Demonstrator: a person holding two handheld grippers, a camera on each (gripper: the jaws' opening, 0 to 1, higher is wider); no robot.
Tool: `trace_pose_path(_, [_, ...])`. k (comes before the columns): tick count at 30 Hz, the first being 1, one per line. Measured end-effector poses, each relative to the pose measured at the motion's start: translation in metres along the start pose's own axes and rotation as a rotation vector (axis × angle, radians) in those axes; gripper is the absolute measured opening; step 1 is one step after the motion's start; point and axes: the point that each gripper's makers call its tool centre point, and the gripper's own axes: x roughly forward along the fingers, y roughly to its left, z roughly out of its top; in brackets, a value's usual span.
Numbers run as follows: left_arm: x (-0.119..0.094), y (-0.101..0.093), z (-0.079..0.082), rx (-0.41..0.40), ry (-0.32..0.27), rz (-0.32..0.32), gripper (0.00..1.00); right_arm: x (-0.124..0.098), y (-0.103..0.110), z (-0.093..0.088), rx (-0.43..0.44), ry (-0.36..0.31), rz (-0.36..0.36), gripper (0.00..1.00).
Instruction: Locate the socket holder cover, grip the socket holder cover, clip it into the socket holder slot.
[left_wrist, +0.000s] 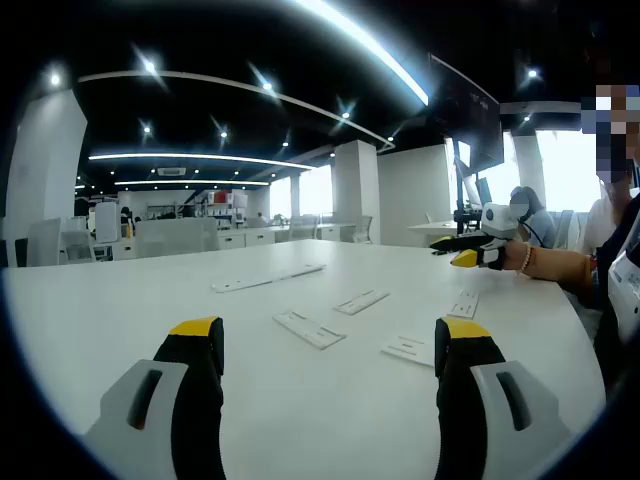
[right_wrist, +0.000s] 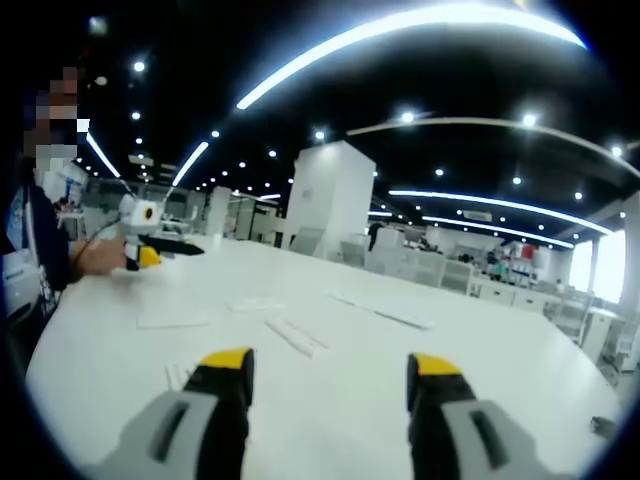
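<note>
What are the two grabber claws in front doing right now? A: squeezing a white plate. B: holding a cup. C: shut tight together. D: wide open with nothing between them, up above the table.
D: the left gripper and the right gripper both have their jaws spread apart with only the white table showing between them.

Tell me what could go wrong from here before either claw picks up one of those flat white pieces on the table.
1. The flat white pieces lie flush on the white table, with low contrast; an open left claw may slide over one instead of gripping it.
2. Several look alike, such as the long strip and the small plate, so the wrong part could be taken for the cover.
3. The right claw hangs open above the table, so neither holds anything yet.
</note>
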Motion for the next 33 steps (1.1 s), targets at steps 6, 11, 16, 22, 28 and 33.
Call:
trace_pose_path(6, [-0.0001, -0.0039, -0.0015, -0.016, 0.005, -0.011, 0.86, 0.0002, 0.0004, -0.0006, -0.007, 0.010, -0.002, 0.63])
trace_pose_path(11, [-0.0001, -0.0060, -0.0005, -0.019, 0.003, -0.017, 0.86, 0.0004, 0.0027, 0.0011, -0.008, 0.005, 0.010, 0.63])
trace_pose_path(16, [-0.0010, -0.0088, 0.0026, -0.026, -0.008, -0.028, 0.86, 0.0012, 0.0036, 0.0006, -0.011, 0.008, 0.016, 0.63])
trace_pose_path(22, [-0.0016, -0.0078, 0.0032, -0.070, -0.012, -0.031, 0.86, 0.0021, 0.0054, 0.0000, -0.022, 0.017, 0.023, 0.62])
trace_pose_path(28, [-0.0028, -0.0058, 0.0052, -0.063, -0.015, -0.022, 0.86, 0.0028, 0.0080, 0.0003, -0.032, 0.020, 0.032, 0.61])
trace_pose_path(33, [-0.0027, -0.0050, 0.0050, -0.060, -0.009, -0.021, 0.86, 0.0023, 0.0077, 0.0005, -0.033, 0.023, 0.034, 0.61])
